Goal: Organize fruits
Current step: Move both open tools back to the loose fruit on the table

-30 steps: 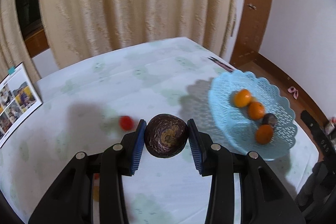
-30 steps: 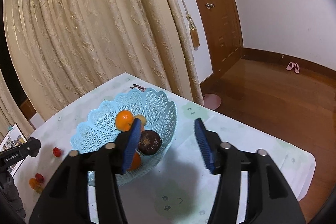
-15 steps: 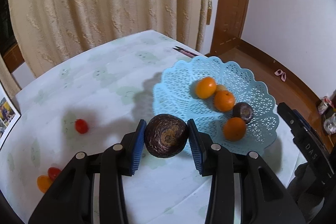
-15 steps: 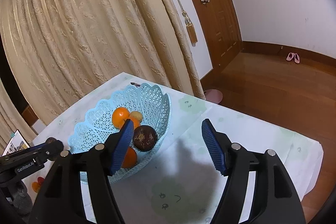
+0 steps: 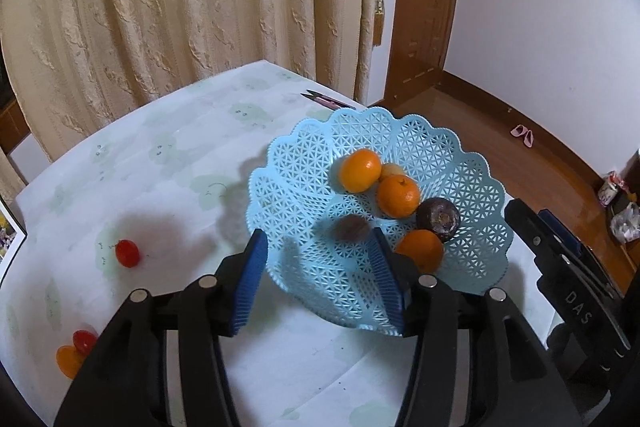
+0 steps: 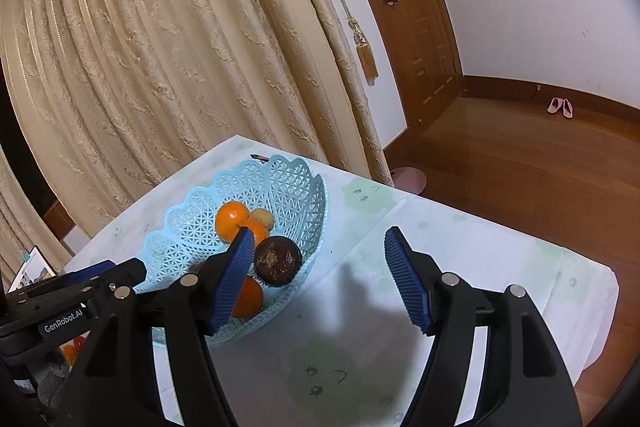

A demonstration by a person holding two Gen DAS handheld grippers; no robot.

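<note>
A light blue lattice basket [image 5: 460, 163] stands on the table and holds three oranges [image 5: 359, 170], a small yellowish fruit and a dark purple passion fruit [image 5: 439, 219]. A second dark fruit [image 5: 351, 228], blurred, is between my left gripper's open jaws over the basket floor. My left gripper [image 5: 318, 275] is open above the basket's near rim. My right gripper [image 6: 326, 277] is open and empty, beside the basket [image 6: 280, 183], near the dark fruit [image 6: 277, 260].
A red cherry tomato [image 5: 127, 253] lies on the tablecloth left of the basket. Another tomato [image 5: 83, 341] and a small orange fruit [image 5: 67, 361] lie at the near left. Small scissors [image 5: 328, 101] lie behind the basket. A photo card stands at the left edge.
My left gripper has moved right over the basket and opened, letting go of the dark fruit, which drops into the basket. My right gripper has stayed open and shifted slightly.
</note>
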